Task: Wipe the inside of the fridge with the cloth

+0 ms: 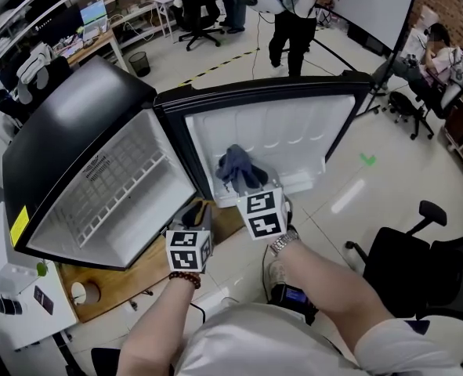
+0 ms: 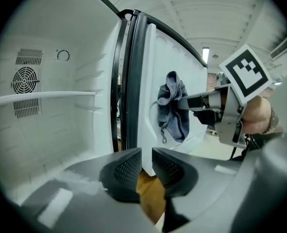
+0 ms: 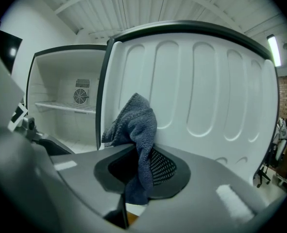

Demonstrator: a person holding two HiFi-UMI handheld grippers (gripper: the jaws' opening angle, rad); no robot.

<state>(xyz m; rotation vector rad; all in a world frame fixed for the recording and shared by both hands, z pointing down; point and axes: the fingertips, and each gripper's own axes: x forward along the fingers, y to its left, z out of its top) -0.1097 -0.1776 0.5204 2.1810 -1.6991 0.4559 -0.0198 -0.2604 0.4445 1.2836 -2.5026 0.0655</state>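
The black fridge (image 1: 66, 139) stands with its door (image 1: 294, 135) swung wide open. A blue-grey cloth (image 1: 239, 169) rests against the door's white inner liner (image 3: 206, 96). My right gripper (image 1: 255, 190) is shut on this cloth (image 3: 133, 125), which bunches up above the pads and hangs down between them. The left gripper view shows the cloth (image 2: 175, 113) pressed on the liner by the right gripper (image 2: 196, 106). My left gripper (image 1: 198, 211) waits low by the fridge's front edge, beside the hinge. Its jaws (image 2: 146, 166) stand slightly apart with nothing between them. The white cavity (image 2: 46, 130) with a shelf (image 2: 41, 97) is in view.
The fridge sits on a wooden board (image 1: 137, 276). A white box (image 1: 12, 280) stands to the left and a black office chair (image 1: 419, 265) to the right. A person (image 1: 294, 22) stands behind the fridge, and desks (image 1: 98, 30) line the back left.
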